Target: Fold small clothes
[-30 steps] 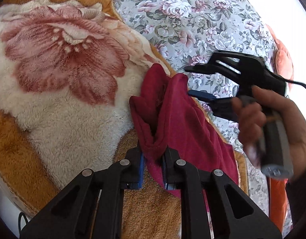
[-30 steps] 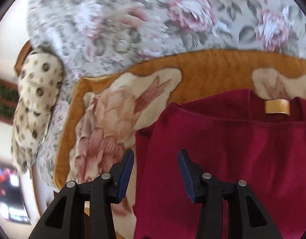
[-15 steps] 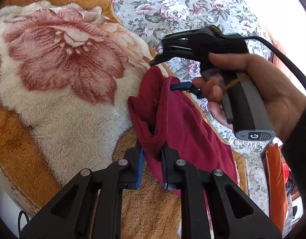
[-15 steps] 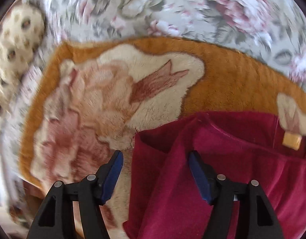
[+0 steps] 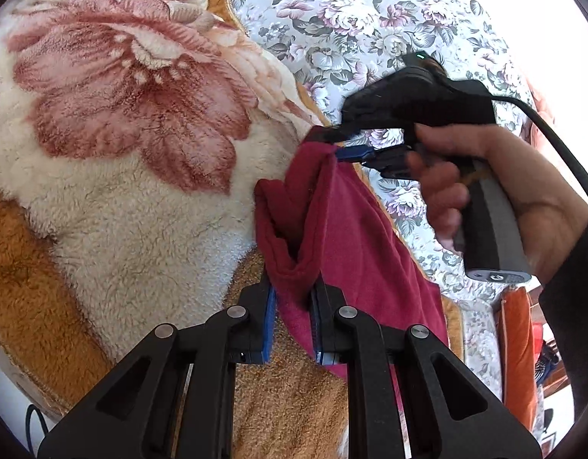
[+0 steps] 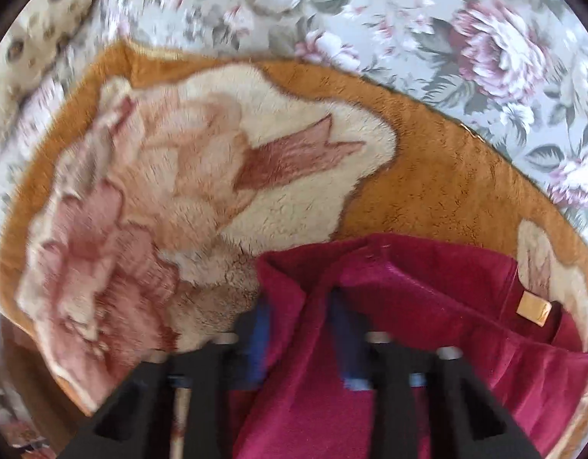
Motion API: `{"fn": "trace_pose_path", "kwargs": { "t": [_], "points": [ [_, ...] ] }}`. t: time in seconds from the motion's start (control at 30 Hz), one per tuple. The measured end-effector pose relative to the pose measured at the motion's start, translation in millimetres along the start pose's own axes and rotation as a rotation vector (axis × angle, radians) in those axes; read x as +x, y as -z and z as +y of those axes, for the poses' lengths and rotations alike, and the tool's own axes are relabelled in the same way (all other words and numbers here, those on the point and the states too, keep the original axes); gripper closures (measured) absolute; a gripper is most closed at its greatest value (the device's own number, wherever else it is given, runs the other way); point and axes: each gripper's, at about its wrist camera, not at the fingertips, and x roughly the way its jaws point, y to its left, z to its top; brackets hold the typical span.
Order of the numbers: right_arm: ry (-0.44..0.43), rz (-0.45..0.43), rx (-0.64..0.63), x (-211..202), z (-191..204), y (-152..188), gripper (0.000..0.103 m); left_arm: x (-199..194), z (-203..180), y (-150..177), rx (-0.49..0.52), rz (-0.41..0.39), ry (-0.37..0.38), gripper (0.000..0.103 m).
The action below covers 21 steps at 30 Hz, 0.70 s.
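Note:
A small dark red garment (image 5: 355,244) lies on a fluffy orange and cream flower blanket (image 5: 114,176). My left gripper (image 5: 292,302) is shut on a bunched edge of the garment. My right gripper (image 5: 334,143), held by a hand, pinches the garment's far corner. In the right wrist view the right gripper (image 6: 301,329) has its blue pads (image 6: 260,338) closed on a fold of the red garment (image 6: 428,306), which bears a tan label (image 6: 533,308).
The blanket (image 6: 428,191) lies on a grey floral bedspread (image 5: 370,11). A spotted cream cushion (image 6: 30,46) sits at the far left in the right wrist view. An orange object (image 5: 518,348) stands at the right edge.
My right gripper came down onto the garment's far corner and closed on it. My left gripper kept its hold on the bunched edge.

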Motion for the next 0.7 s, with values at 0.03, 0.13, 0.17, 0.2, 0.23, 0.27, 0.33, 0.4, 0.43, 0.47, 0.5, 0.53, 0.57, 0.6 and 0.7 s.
{"fn": "trace_pose_path", "kwargs": {
  "t": [0.03,0.13,0.17,0.2,0.23,0.27,0.33,0.4,0.43,0.47,0.5,0.53,0.57,0.6,0.7],
  "points": [
    [-0.013,-0.006,0.006,-3.2,-5.9,0.2,0.087,-0.5,-0.9,-0.2,0.007,-0.001,0.001,0.09],
    [-0.056,-0.026,0.011,-10.0,-19.6,4.2,0.088,-2.2,-5.0,0.6,0.025,-0.008,0.003,0.09],
    [-0.067,-0.025,0.017,-11.3,-21.9,5.3,0.088,-1.8,-5.9,0.9,0.028,-0.007,0.003,0.09],
    [-0.072,-0.016,0.009,-10.2,-23.8,6.0,0.088,-1.5,-6.6,1.0,0.031,-0.006,0.003,0.09],
    [-0.065,-0.017,0.006,-10.3,-20.6,7.1,0.088,-1.2,-7.1,1.1,0.032,-0.005,0.003,0.09],
    [-0.068,-0.02,0.012,-9.0,-21.2,4.7,0.087,-1.0,-7.1,1.0,0.032,-0.005,0.002,0.09],
    [-0.087,-0.006,0.042,-2.5,-20.2,4.2,0.079,-0.2,-5.6,0.0,0.029,-0.002,0.0,0.09],
    [-0.084,-0.011,0.047,1.8,-11.0,4.7,0.072,1.4,-4.4,-0.8,0.025,0.002,-0.004,0.09],
    [-0.08,-0.019,0.047,3.3,-9.0,4.7,0.07,2.1,-3.9,-1.2,0.025,0.004,-0.004,0.09],
    [-0.072,-0.026,0.038,4.4,-5.3,6.0,0.072,2.7,-3.9,-1.4,0.026,0.006,-0.005,0.09],
    [-0.067,-0.042,0.031,2.9,-3.9,7.4,0.075,3.5,-4.0,-1.6,0.027,0.008,-0.005,0.09],
    [-0.071,-0.049,0.028,2.3,-3.7,9.0,0.084,4.4,-4.2,-1.9,0.029,0.011,-0.004,0.09],
    [-0.079,-0.056,0.029,-0.1,-6.2,10.2,0.089,4.8,-4.9,-2.2,0.034,0.011,-0.004,0.091],
    [-0.097,-0.071,0.039,-5.8,-12.1,12.0,0.09,3.7,-6.3,-2.1,0.04,0.006,-0.003,0.091],
    [-0.161,-0.137,0.078,-33.3,-34.3,18.7,0.091,-6.6,-26.4,1.7,0.14,-0.033,0.004,0.095]
  ]
}}
